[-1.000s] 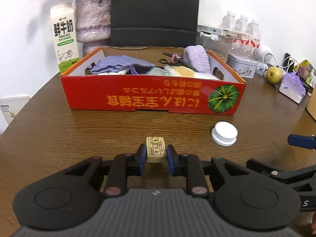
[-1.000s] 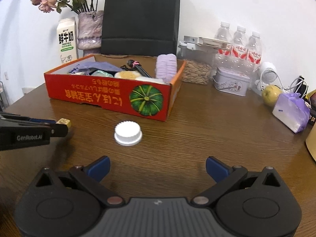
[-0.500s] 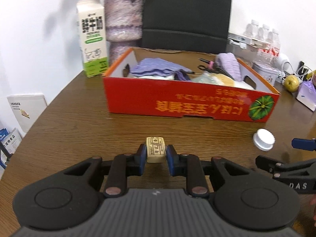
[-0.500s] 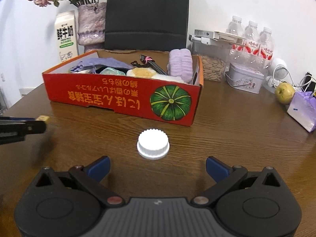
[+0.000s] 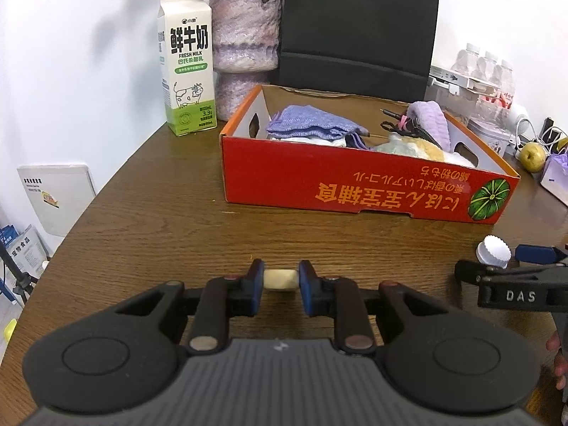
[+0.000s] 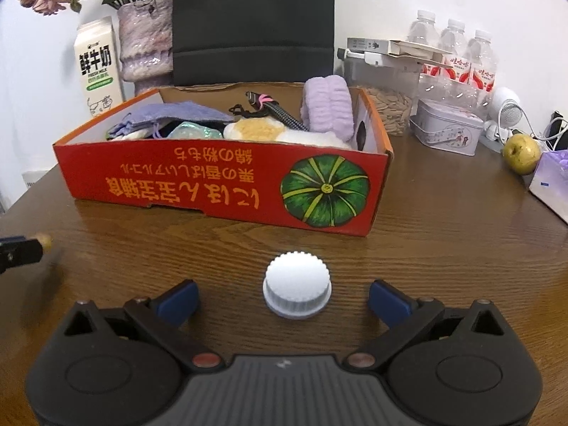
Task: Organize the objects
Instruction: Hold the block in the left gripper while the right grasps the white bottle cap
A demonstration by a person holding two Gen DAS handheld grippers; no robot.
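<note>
My left gripper [image 5: 281, 280] is shut on a small cream-yellow block [image 5: 280, 279], held above the wooden table in front of the red cardboard box [image 5: 355, 184]. The box holds purple cloths, a cable and soft items. My right gripper [image 6: 282, 296] is open, its blue pads on either side of a white ribbed cap [image 6: 296, 294] lying on the table; the cap also shows in the left wrist view [image 5: 493, 251]. The box [image 6: 220, 181] sits just beyond the cap. The left gripper's tip shows at the left edge of the right wrist view [image 6: 21, 248].
A milk carton [image 5: 187, 81], a purple vase [image 5: 245, 49] and a black bag [image 5: 358, 28] stand behind the box. Water bottles [image 6: 454, 60], a tin [image 6: 447, 131], a yellow-green apple [image 6: 522, 149] and a purple tissue pack [image 6: 553, 181] are at the right. The table edge drops off at the left.
My left gripper has swung left and tilted, so the block now shows its end. My right gripper has moved forward until the white cap lies between its open fingers.
</note>
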